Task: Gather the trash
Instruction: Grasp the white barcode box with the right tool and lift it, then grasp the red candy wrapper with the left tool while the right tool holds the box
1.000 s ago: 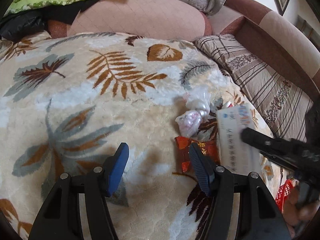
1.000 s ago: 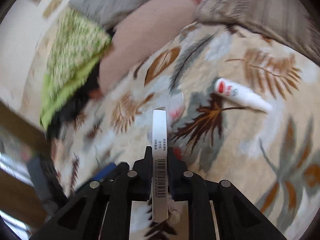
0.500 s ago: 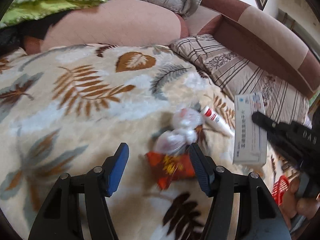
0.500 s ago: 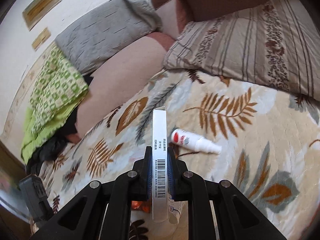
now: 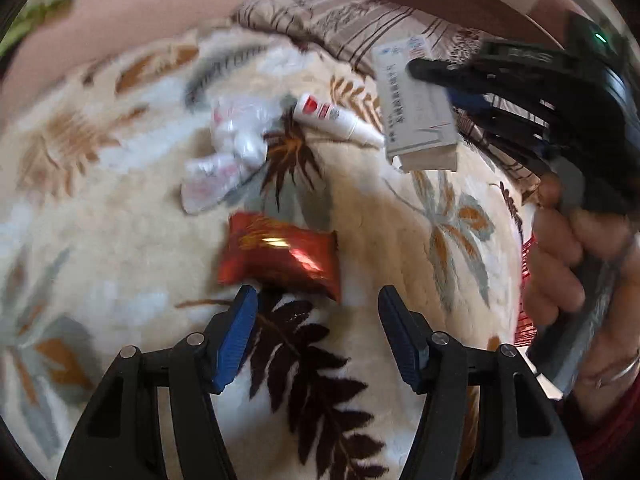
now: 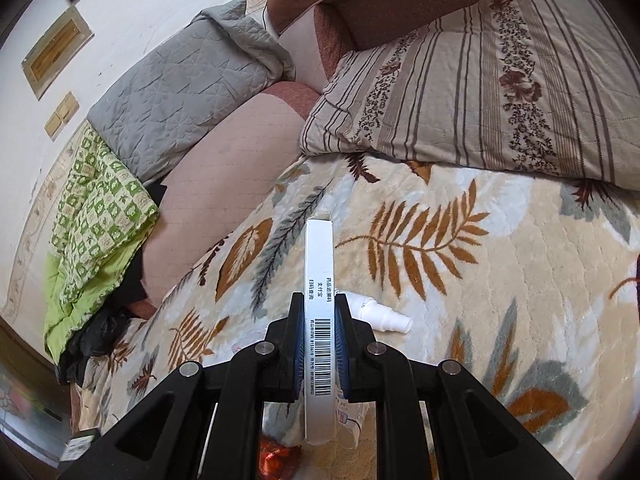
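Note:
My right gripper (image 6: 319,312) is shut on a white medicine box (image 6: 319,272), held edge-up above the leaf-patterned blanket (image 6: 500,280); the same box (image 5: 414,108) shows at the upper right of the left wrist view. My left gripper (image 5: 314,300) hangs open just short of a red foil snack wrapper (image 5: 280,258). Beyond the wrapper lie crumpled clear plastic bags (image 5: 228,152) and a white tube with a red label (image 5: 334,120). The tube (image 6: 380,316) also peeks out beside the box in the right wrist view.
A striped floral pillow (image 6: 480,92) lies at the blanket's far edge. A pink bolster (image 6: 224,152), a grey quilt (image 6: 180,88) and a green bedspread (image 6: 96,216) lie to the left. A hand (image 5: 568,264) holds the right gripper's handle; something red (image 5: 524,328) shows below it.
My left gripper has swung right and nearer, so the red wrapper sits just ahead of its open jaws. The right gripper has carried the box up and right, away from the blanket.

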`<move>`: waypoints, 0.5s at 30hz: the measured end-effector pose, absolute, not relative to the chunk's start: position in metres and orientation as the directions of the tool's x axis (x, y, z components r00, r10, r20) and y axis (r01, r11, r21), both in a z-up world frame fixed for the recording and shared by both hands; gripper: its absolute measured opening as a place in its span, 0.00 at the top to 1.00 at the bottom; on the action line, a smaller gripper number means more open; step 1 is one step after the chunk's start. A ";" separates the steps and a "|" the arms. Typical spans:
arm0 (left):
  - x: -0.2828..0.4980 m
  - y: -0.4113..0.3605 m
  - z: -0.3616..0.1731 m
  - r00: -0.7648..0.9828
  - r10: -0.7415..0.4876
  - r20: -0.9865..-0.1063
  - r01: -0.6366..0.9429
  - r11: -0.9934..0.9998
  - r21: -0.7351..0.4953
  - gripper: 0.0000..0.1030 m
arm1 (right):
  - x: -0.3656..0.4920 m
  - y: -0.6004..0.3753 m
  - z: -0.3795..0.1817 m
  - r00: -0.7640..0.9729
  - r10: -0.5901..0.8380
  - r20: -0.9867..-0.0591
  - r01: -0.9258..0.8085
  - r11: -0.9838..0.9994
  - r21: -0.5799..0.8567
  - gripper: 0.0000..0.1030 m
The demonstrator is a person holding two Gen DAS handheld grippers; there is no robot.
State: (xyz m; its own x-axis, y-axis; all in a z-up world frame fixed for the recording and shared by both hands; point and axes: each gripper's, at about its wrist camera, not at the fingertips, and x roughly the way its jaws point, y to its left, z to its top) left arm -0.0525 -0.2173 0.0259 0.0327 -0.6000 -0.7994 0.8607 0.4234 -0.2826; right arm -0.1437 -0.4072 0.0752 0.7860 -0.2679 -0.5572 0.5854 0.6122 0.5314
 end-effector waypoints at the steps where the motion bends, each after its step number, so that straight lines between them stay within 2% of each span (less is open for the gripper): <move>1: -0.053 -0.216 0.030 0.047 -0.601 -0.798 0.862 0.429 -0.272 0.40 | -0.146 -0.408 0.077 0.786 -0.276 -0.553 0.587 0.613 0.528 0.86; 4: -0.044 -0.217 0.028 0.070 -0.586 -0.807 0.823 0.492 -0.286 0.40 | -0.149 -0.407 0.080 0.783 -0.290 -0.550 0.592 0.616 0.519 0.86; 8: -0.033 -0.221 0.013 0.054 -0.585 -0.809 0.688 0.609 -0.394 0.40 | -0.150 -0.410 0.079 0.782 -0.296 -0.549 0.598 0.607 0.523 0.86; 12: -0.027 -0.233 0.010 0.132 -0.552 -0.823 0.613 0.698 -0.370 0.40 | -0.151 -0.409 0.084 0.778 -0.318 -0.542 0.604 0.616 0.506 0.86; 13: -0.026 -0.237 0.009 0.143 -0.545 -0.826 0.606 0.708 -0.362 0.41 | -0.151 -0.409 0.086 0.776 -0.325 -0.541 0.606 0.622 0.496 0.86; 14: -0.026 -0.242 0.009 0.158 -0.533 -0.831 0.604 0.718 -0.346 0.50 | -0.151 -0.409 0.086 0.775 -0.328 -0.540 0.607 0.625 0.491 0.86; 15: -0.025 -0.247 0.009 0.171 -0.517 -0.839 0.607 0.725 -0.324 0.51 | -0.151 -0.410 0.086 0.774 -0.327 -0.541 0.607 0.626 0.489 0.86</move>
State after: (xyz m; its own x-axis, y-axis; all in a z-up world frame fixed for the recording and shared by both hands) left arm -0.0252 -0.2474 0.0091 0.1709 -0.5174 -0.8385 0.6074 0.7254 -0.3238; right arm -0.1512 -0.4096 0.0860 0.7744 -0.3274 -0.5414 0.6069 0.6265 0.4891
